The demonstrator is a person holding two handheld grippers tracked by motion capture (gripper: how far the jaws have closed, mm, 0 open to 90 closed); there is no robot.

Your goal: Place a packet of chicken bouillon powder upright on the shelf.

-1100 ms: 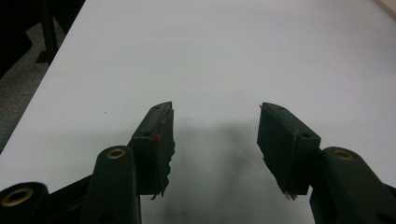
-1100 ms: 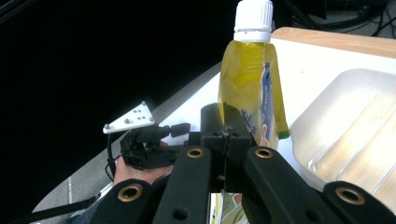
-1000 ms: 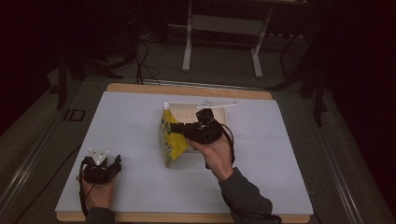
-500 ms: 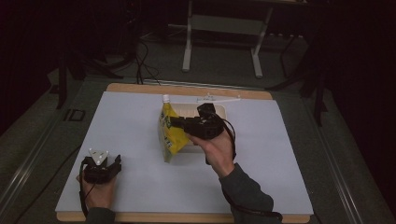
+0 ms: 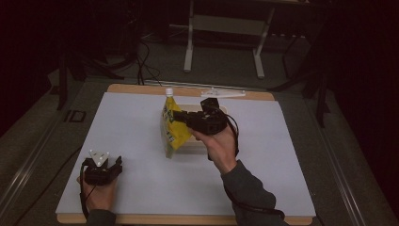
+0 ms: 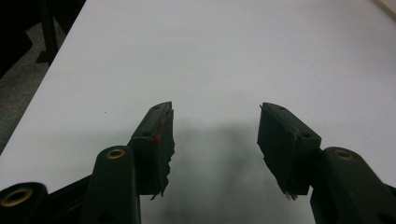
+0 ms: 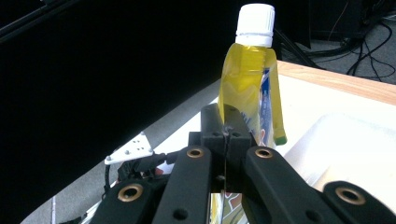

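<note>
At the centre of the high view, the right gripper (image 5: 188, 117) has its jaws pinched tight on the edge of a yellow spouted pouch (image 5: 172, 127) with a white cap (image 7: 255, 18), held upright above a shallow white tray (image 5: 197, 147). The right hand (image 5: 219, 146) reaches in from lower right. At lower left, the left gripper (image 6: 215, 135) rests on the white table (image 5: 141, 122), jaws wide apart and holding nothing.

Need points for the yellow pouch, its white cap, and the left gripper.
yellow pouch (image 5: 172, 128), high view, on its yellow printed side.
white cap (image 7: 255, 18), right gripper view, on the ribbed side of the cap.
left gripper (image 6: 215, 140), left gripper view, midway between its open jaws.
</note>
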